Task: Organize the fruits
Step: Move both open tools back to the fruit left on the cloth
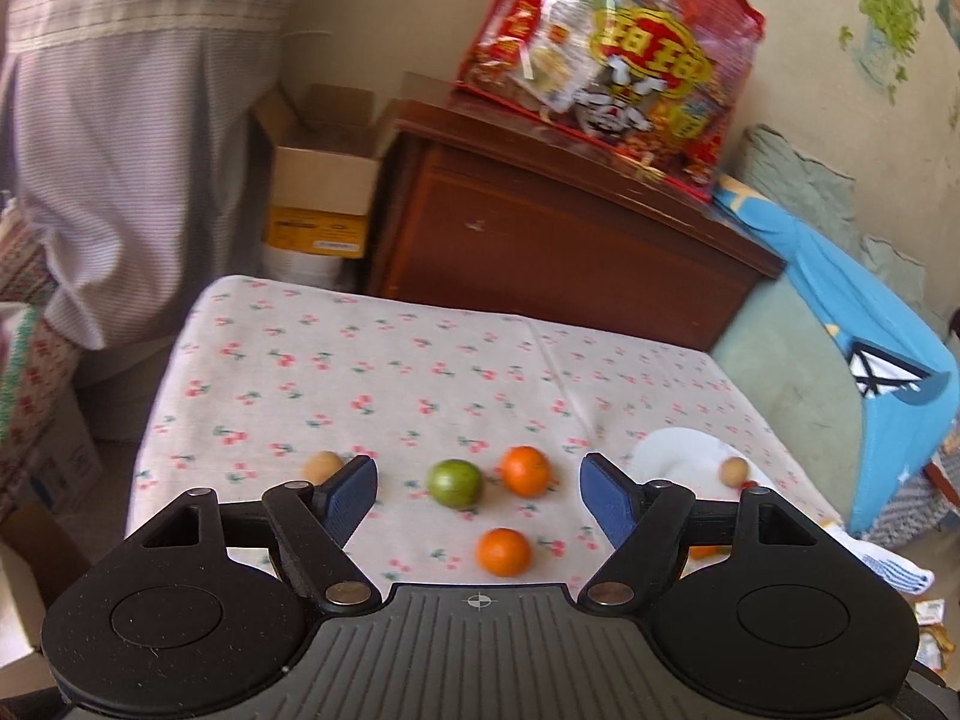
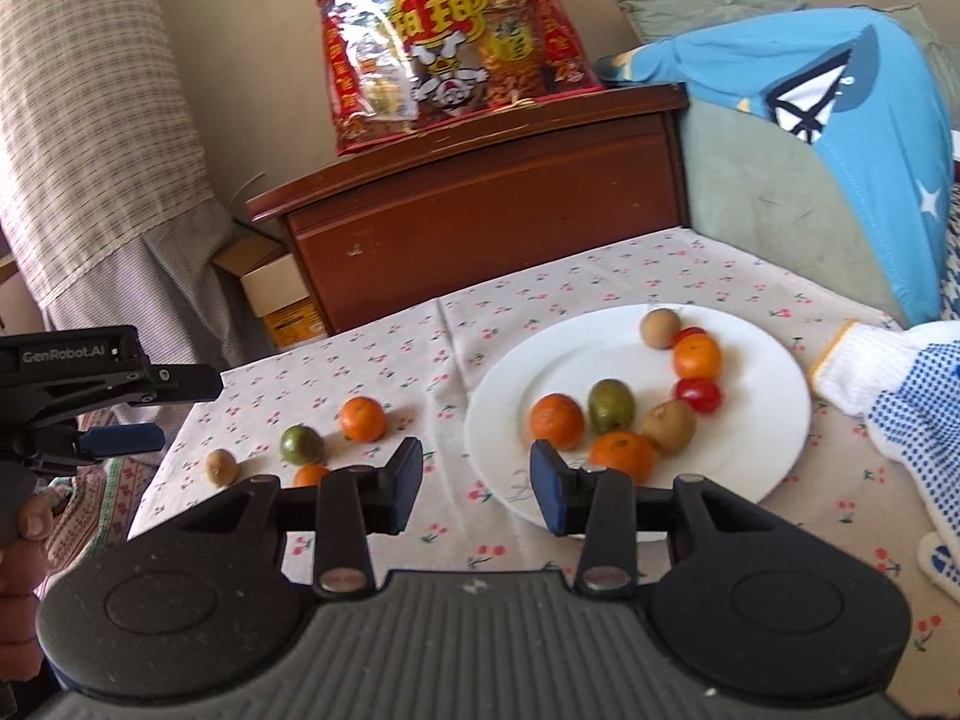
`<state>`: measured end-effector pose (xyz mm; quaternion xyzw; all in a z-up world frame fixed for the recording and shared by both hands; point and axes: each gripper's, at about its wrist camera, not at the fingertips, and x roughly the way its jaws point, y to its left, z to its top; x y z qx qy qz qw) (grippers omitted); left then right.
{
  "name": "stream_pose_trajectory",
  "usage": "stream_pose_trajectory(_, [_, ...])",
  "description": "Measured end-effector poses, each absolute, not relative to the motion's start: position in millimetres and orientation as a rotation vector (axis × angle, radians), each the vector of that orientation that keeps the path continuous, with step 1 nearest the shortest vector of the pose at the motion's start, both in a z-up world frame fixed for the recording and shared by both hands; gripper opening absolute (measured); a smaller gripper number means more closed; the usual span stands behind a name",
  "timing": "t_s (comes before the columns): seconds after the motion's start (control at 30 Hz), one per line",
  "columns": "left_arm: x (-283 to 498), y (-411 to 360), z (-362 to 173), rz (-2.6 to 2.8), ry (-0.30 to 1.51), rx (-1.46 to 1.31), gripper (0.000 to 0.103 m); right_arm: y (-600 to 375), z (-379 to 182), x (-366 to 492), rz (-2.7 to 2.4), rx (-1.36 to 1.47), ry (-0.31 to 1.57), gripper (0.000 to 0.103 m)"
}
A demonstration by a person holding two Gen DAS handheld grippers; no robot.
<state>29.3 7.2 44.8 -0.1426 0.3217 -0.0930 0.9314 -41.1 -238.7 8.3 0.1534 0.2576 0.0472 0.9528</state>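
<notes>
Cherry-print tablecloth point(image 1: 372, 372), green fruit point(image 1: 454, 483) ahead between left gripper point(image 1: 478, 495) fingers, both grippers spread apart, empty.

A dark wooden cabinet point(image 2: 480, 204) stands against the beige wall point(image 2: 252, 60), a red snack bag point(image 2: 444, 42) on top, 1 open cardboard box point(image 1: 324, 180) beside it.

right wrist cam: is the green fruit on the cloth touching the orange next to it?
No. The green fruit sits apart from the orange, with bare tablecloth visible between them.

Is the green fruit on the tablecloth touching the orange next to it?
Apart. The left wrist view shows cherry-print cloth between the green fruit and the orange.
</notes>
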Motion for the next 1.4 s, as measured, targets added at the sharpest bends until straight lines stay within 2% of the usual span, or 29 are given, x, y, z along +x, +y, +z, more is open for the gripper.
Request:
stream_pose_trajectory(0.4, [40,38,4,-0.052,0.705,-0.262,0.075,-197,-5,-23,0.267,0.261,0.579,0.04])
stream_pose_trajectory(1.07, [62,22,-20,-0.023,0.659,-0.181,0.072,-157,-26,21,0.333,0.116,0.613,0.04])
stream_pose_trajectory(1.33, [64,16,-24,-0.029,0.646,-0.16,0.059,-158,-26,31,0.33,0.147,0.619,0.04])
stream_pose_trajectory(1.4, [64,15,-24,-0.03,0.643,-0.156,0.051,-155,-27,32,0.329,0.139,0.626,0.037])
